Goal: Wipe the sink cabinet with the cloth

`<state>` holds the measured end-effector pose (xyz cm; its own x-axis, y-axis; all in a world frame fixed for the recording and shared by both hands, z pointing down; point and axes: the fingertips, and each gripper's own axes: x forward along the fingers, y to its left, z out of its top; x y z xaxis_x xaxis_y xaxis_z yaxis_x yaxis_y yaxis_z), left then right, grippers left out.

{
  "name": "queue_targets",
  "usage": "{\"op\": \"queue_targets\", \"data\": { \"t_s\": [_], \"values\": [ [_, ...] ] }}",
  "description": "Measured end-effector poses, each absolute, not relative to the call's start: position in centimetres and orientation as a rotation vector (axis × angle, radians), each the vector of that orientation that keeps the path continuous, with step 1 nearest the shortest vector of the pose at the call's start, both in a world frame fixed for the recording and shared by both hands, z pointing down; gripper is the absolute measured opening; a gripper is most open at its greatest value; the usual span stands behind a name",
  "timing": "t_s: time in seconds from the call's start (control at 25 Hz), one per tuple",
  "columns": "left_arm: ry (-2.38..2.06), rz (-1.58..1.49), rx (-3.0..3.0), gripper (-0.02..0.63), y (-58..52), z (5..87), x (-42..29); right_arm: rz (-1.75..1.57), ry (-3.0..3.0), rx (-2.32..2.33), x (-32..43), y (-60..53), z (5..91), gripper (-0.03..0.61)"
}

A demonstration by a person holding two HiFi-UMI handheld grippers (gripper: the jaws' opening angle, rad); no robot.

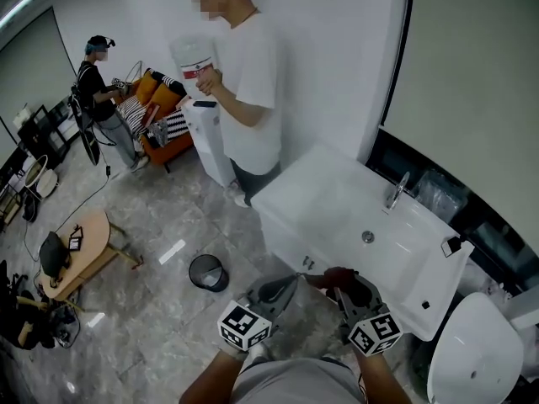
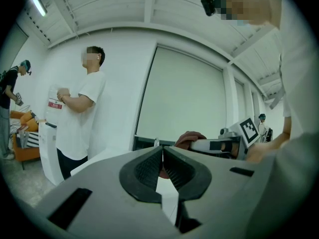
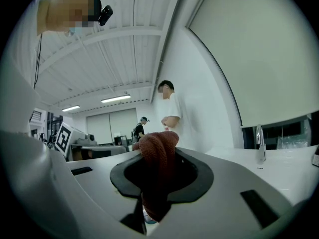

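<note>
Our R tool (image 3: pixel 160 153) was clamped on the reddish cloth (image 3: pixel 157 178), bunched lengthwise btw its jaws, long axis 6-to-12 o'clock, top end poking past the tips. L tool (image 2: pixel 162 152) was shut, nothing in it. In head view, cloth sat at the sink cabinet (image 1: pixel 295 217) front edge, approx 7 o'clock from the drain (image 1: pixel 368 236).

The flat top of the white sink cabinet (image 1: pixel 328 196) is left pretty much open, with only the chrome faucet (image 1: pixel 396 190) sticking up at the back. Its far-left corner is crowded by a person in a white T-shirt (image 1: pixel 253 74).
</note>
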<state>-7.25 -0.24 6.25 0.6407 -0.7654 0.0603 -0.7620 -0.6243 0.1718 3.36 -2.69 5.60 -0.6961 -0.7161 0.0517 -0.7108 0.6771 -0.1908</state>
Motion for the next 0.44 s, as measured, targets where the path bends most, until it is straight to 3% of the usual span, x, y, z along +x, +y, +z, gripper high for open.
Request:
{"op": "queue_targets", "data": {
  "t_s": [0.44],
  "values": [
    [-1.271,-0.039,2.673,0.011,-0.36,6.14,-7.47,-0.316,2.858,-1.213,3.37,-3.09,5.57,0.089]
  ]
}}
